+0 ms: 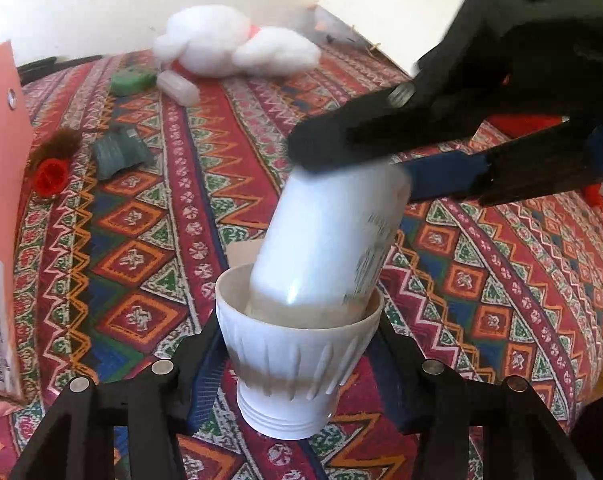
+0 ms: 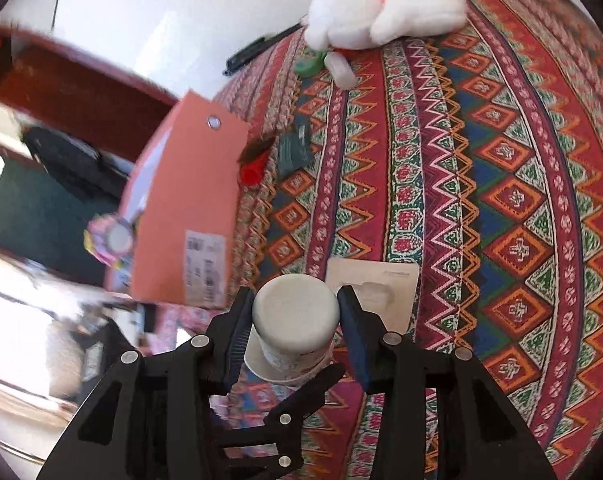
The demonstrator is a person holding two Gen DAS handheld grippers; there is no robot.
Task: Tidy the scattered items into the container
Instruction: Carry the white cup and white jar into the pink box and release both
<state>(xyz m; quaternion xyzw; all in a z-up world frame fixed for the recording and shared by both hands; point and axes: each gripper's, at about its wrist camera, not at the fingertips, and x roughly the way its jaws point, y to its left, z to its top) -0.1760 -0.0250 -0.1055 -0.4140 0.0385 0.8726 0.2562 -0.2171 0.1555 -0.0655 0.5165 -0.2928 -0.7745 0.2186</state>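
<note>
Left gripper [image 1: 297, 344] clamps white cup [image 1: 297, 360]; right gripper [image 2: 297, 312] clamps tilted white bottle [image 1: 333, 236] entering it

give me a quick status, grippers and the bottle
Left gripper shut on white cup. Right gripper around white bottle, its lower end in the cup. Orange box off left, nothing blocking.

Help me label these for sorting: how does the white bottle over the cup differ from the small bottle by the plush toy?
The white bottle is opaque and clearly larger; the small bottle is translucent. The white bottle is tilted, its lower end in the ribbed cup, gripped by the right gripper; the small bottle lies flat on the patterned cloth, untouched. Both are pale cylinders.
</note>
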